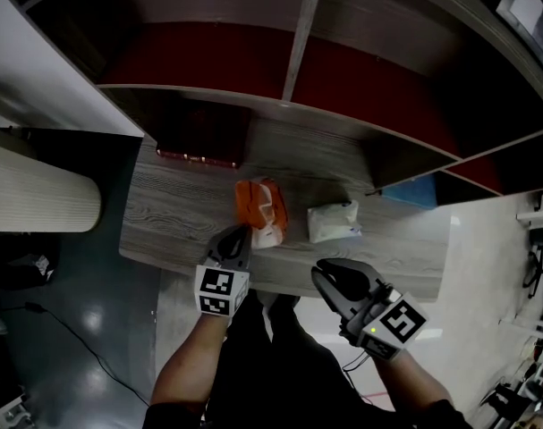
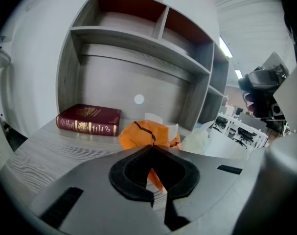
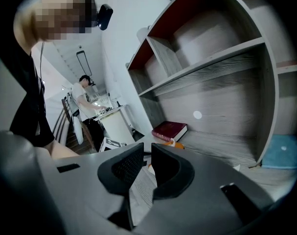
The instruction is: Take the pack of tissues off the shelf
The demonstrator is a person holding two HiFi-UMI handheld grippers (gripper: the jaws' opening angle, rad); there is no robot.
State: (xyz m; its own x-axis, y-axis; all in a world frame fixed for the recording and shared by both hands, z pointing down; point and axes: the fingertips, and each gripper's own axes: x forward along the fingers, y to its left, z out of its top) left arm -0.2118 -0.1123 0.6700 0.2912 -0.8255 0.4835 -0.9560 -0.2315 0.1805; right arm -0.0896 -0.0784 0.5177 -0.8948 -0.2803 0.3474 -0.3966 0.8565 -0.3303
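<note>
An orange pack of tissues (image 1: pixel 260 211) lies on the grey wood shelf board (image 1: pixel 177 206), and a white soft pack (image 1: pixel 333 221) lies to its right. My left gripper (image 1: pixel 236 234) hovers at the board's front edge, just short of the orange pack's near left corner, shut and empty. In the left gripper view the orange pack (image 2: pixel 149 133) sits right beyond the closed jaws (image 2: pixel 150 152), with the white pack (image 2: pixel 197 140) to the right. My right gripper (image 1: pixel 323 276) hangs below the board's front edge, under the white pack, also shut with nothing in it (image 3: pixel 147 153).
A dark red book (image 1: pixel 199 147) lies flat at the back left of the board, also seen in the left gripper view (image 2: pixel 88 120). Upper shelf compartments (image 1: pixel 293 43) overhang the board. A blue object (image 1: pixel 414 190) sits in the right bay. A person (image 3: pixel 84 102) stands at a distant table.
</note>
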